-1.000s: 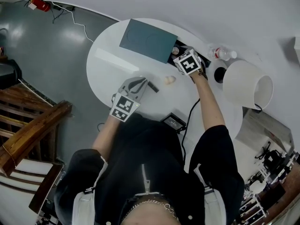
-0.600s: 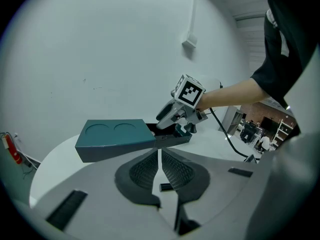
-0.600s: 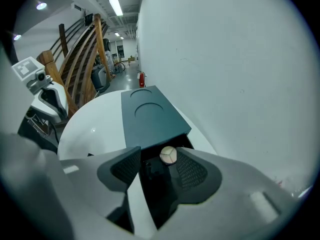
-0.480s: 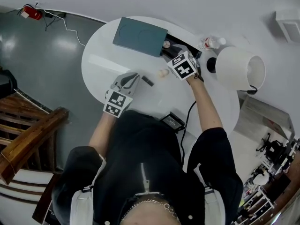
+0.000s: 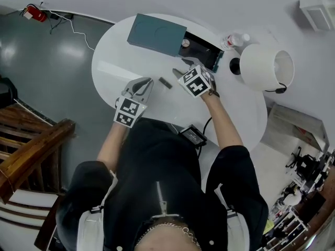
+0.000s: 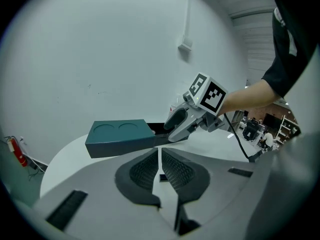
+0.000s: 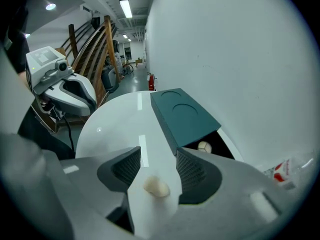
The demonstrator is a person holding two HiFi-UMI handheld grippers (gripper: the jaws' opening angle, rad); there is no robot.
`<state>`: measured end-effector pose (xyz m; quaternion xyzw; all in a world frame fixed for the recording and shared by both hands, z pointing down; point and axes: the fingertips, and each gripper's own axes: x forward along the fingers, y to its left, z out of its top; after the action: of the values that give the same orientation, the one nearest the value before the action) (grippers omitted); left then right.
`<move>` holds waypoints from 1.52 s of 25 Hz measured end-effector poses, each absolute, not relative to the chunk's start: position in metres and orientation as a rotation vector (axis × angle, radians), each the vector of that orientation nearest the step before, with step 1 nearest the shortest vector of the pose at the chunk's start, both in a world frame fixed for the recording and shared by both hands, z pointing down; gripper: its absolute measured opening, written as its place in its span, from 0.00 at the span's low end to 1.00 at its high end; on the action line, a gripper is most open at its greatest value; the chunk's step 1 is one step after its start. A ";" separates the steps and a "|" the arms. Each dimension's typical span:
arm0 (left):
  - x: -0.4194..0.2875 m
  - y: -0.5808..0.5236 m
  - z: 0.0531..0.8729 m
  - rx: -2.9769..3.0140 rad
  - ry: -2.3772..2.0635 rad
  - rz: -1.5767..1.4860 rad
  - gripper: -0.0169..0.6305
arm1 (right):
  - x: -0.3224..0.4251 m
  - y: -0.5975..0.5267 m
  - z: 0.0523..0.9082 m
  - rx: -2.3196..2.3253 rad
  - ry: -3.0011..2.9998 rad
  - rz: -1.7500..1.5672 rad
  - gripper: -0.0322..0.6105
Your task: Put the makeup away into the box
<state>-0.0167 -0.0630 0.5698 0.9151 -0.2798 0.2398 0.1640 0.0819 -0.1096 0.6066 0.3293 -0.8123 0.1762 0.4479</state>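
Sponge-fetching step: right gripper [image 7: 152, 166] spread wide above cream sponge [image 7: 156, 186] just short of the box [image 7: 182, 115]; left gripper [image 6: 159, 166] pinched together, empty. Next: lower, clamp, carry into box.

head view overhead, gripper views low, all sharing box [image 5: 157, 34]

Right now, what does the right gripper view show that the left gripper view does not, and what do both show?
Only the right gripper view: a cream egg-shaped sponge on the white round table between the right gripper's open jaws, a round cream item inside the open dark box, and a clear plastic bottle. Only the left gripper view: a small dark stick seen through the slit between the left gripper's almost shut jaws. Both: the teal box lid and that table.
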 end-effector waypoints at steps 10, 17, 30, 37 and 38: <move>-0.035 -0.038 0.574 2.592 -0.818 0.697 0.05 | 0.032 -0.061 0.645 0.666 -1.994 0.433 0.39; -0.052 -0.024 0.581 2.565 -0.835 0.720 0.05 | 0.028 -0.041 0.680 0.648 -1.924 0.434 0.31; -0.069 -0.012 0.586 2.534 -0.848 0.759 0.05 | 0.027 -0.039 0.707 0.664 -1.856 0.512 0.19; -0.063 -0.019 0.584 2.544 -0.830 0.767 0.05 | 0.028 -0.038 0.698 0.641 -1.883 0.522 0.19; -0.061 -0.020 0.584 2.547 -0.827 0.767 0.05 | 0.030 -0.038 0.695 0.637 -1.887 0.522 0.19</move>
<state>-0.0614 -0.0199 0.5839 0.8999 -0.2923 0.2711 0.1770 0.0296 -0.0379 0.6954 0.2652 -0.7854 0.2173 0.5153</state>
